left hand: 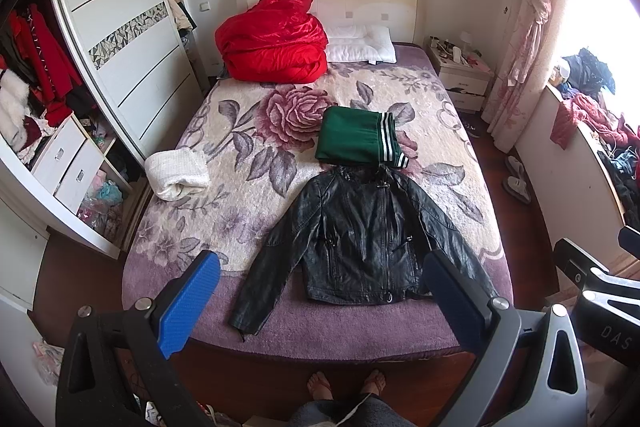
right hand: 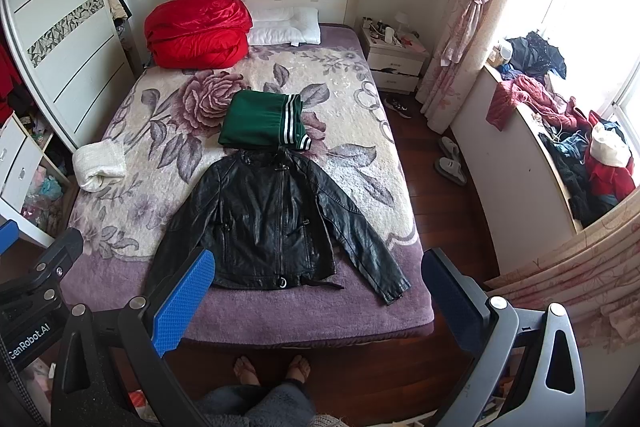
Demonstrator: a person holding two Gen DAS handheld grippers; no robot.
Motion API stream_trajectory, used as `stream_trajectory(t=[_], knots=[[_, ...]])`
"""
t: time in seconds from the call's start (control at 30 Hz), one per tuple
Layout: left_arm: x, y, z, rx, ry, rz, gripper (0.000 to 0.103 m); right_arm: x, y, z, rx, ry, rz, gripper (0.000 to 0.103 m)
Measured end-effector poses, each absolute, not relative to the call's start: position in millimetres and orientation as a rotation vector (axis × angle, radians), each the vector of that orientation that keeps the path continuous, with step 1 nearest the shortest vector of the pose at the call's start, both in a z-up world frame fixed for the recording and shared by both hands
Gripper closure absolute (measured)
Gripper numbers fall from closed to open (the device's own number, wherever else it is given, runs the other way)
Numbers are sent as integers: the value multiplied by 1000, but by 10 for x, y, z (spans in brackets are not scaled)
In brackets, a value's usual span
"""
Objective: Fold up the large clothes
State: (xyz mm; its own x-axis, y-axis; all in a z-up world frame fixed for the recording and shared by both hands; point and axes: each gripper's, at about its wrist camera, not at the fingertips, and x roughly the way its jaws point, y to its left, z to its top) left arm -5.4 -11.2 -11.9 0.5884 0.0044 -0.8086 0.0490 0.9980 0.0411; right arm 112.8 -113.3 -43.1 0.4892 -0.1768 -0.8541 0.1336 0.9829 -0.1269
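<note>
A black leather jacket (left hand: 360,239) lies flat, front up, sleeves spread, at the foot of the bed (left hand: 280,331); it also shows in the right wrist view (right hand: 272,223). A folded green garment with white stripes (left hand: 360,139) lies just beyond its collar, seen too in the right wrist view (right hand: 260,123). A folded white garment (left hand: 178,175) sits near the bed's left edge. My left gripper (left hand: 320,291) is open and empty, held above the bed's foot. My right gripper (right hand: 316,287) is open and empty, beside it to the right.
A red quilt bundle (left hand: 272,43) and a white pillow (left hand: 360,45) lie at the headboard. An open wardrobe (left hand: 60,107) stands left, a nightstand (left hand: 460,67) back right, a clothes-piled ledge (right hand: 568,147) right. Slippers (right hand: 450,159) lie on the floor. The person's feet (left hand: 346,385) stand at the bed's foot.
</note>
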Motion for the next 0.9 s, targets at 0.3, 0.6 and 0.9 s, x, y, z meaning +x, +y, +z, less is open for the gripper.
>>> stream_trajectory(t=[0.3,0.6,0.9], knots=[[-39,-123,-112,62,939,-29,0,1183,-1114,-447,-50,1041,-191,0],[1,-139,-78,57,934,-30,0,1249,-1101,-405,-50,1036,-190,0],[63,-139,43,46,928,-31,0,1244,-1107,-404,-52,1034,-192,0]])
